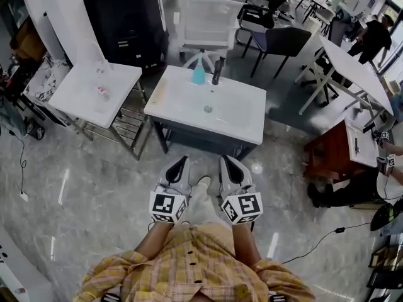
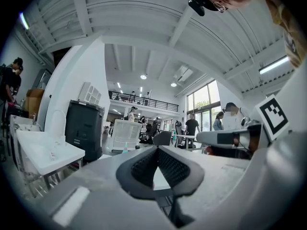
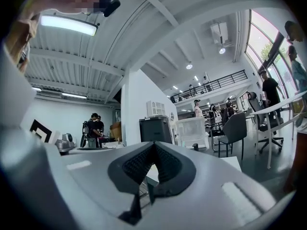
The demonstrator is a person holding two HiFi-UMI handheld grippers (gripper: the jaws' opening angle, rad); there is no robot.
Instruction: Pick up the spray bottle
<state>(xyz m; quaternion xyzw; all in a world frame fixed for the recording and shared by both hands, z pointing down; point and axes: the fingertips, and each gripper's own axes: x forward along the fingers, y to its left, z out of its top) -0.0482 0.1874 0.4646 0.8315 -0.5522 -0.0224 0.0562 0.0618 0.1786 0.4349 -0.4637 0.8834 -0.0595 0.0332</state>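
Note:
The light-blue spray bottle (image 1: 199, 73) stands upright at the back rim of a white washbasin (image 1: 189, 102), just left of a black tap (image 1: 218, 71). Both grippers are held side by side over the floor in front of the basin, well short of the bottle. My left gripper (image 1: 184, 160) is shut with nothing in it, and my right gripper (image 1: 225, 160) is likewise shut and empty. In the left gripper view the bottle (image 2: 125, 149) is a tiny teal shape far beyond the closed left gripper (image 2: 156, 148). The right gripper (image 3: 153, 145) in its own view has its pads meeting.
A second white table (image 1: 75, 99) with a small bottle (image 1: 102, 92) stands to the left, next to a metal rack (image 1: 126, 126). Behind the basin are a black cabinet (image 1: 126, 17) and a white chair (image 1: 208, 21). A red-brown table (image 1: 324, 159) and a person on the floor are at the right.

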